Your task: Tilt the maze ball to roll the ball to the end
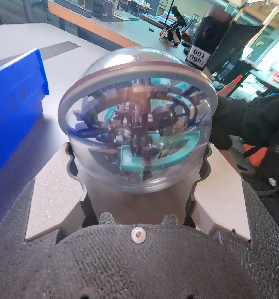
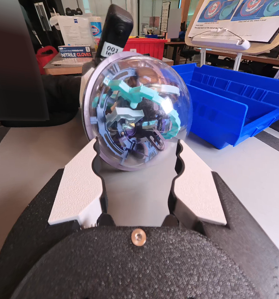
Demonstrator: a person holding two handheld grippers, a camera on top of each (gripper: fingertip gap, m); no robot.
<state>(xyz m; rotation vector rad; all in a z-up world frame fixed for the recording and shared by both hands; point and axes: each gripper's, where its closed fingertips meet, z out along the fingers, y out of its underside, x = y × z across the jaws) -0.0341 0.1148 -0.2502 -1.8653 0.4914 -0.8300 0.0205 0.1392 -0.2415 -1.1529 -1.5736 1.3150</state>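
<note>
Left gripper [image 1: 138, 155]: jaws spread wide, both black wavy pads against the lower flanks of the clear maze ball [image 1: 136, 119], one on each side. The sphere sits pinched between the fingertips, lifted off the grey table [image 1: 22, 40].

Right gripper [image 2: 137, 145]: jaws spread less wide, fingertips flanking the bottom of the same maze ball [image 2: 135, 111]. The left pad looks to be touching the shell; at the right pad I cannot tell whether it presses or stands just clear, so grip from this side is unconfirmed.

Ball orientation: the grey equator ring [image 1: 90, 90] tilts in the left wrist view and stands near upright, edge toward the camera's left, in the right wrist view. Teal track sections [image 2: 135, 95], blue-grey ring track and dark purple pieces show inside. A small steel ball [image 2: 122, 133] is seen low in the interior, by the blue-grey track.

Surroundings: blue plastic bin [image 2: 232, 110] on the table just beside the ball. A black-gloved hand [image 1: 249, 119] at the right edge of the left wrist view. Farther back: red bin [image 2: 145, 47], glove box [image 2: 75, 52], an instruction sheet on a stand [image 2: 232, 21].
</note>
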